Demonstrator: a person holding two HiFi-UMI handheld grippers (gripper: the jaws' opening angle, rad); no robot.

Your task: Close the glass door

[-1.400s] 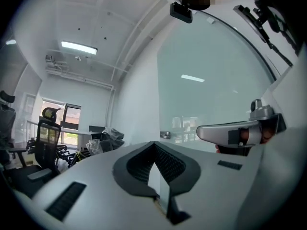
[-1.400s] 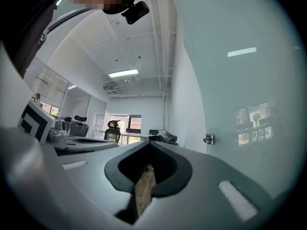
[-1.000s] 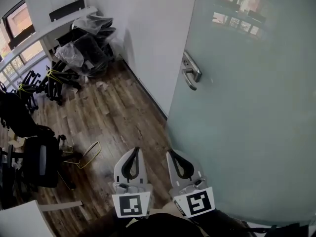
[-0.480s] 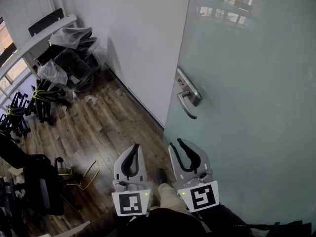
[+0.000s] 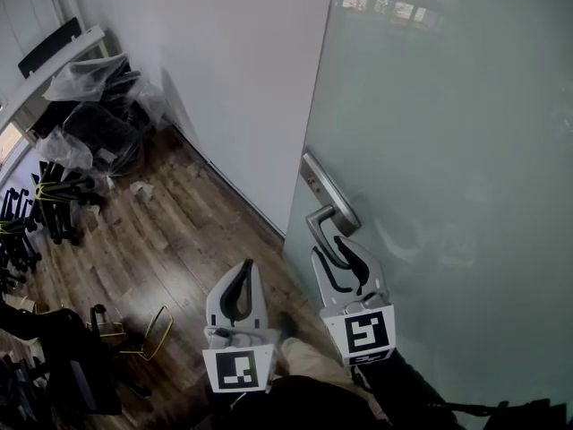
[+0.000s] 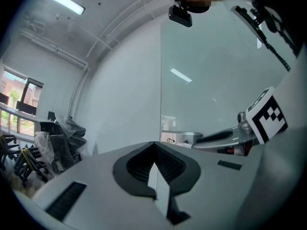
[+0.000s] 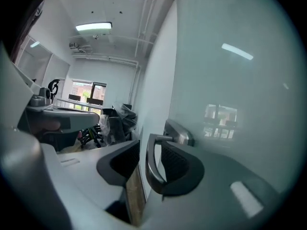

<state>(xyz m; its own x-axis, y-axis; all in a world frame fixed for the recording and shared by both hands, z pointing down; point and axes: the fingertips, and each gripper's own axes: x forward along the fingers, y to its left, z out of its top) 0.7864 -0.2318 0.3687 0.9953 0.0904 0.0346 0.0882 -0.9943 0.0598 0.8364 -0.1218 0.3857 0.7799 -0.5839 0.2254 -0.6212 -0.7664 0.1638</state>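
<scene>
The frosted glass door [image 5: 448, 150] stands upright and fills the right side of my head view, its free edge a long vertical line against the white wall [image 5: 233, 70]. The metal door handle [image 5: 324, 227] sits close to that edge. Its lever juts out from the glass, then bends and runs along the door's face towards me. My right tool [image 5: 345, 256] points a little downward at it, marker cube nearest me. In the right gripper view its jaws have just been opening and now stand wide, with the lever [image 7: 152, 164] upright between them, closer to the door-side pad and clear of the other. My left tool [image 5: 240, 294] is held level beside it, apart from the door, its jaws closed tip to tip on nothing [image 6: 154, 169]. Left of the door's edge the wooden floor [image 5: 179, 231] lies open. Plastic-wrapped chairs [image 5: 94, 115] are piled well apart, by the far wall.
</scene>
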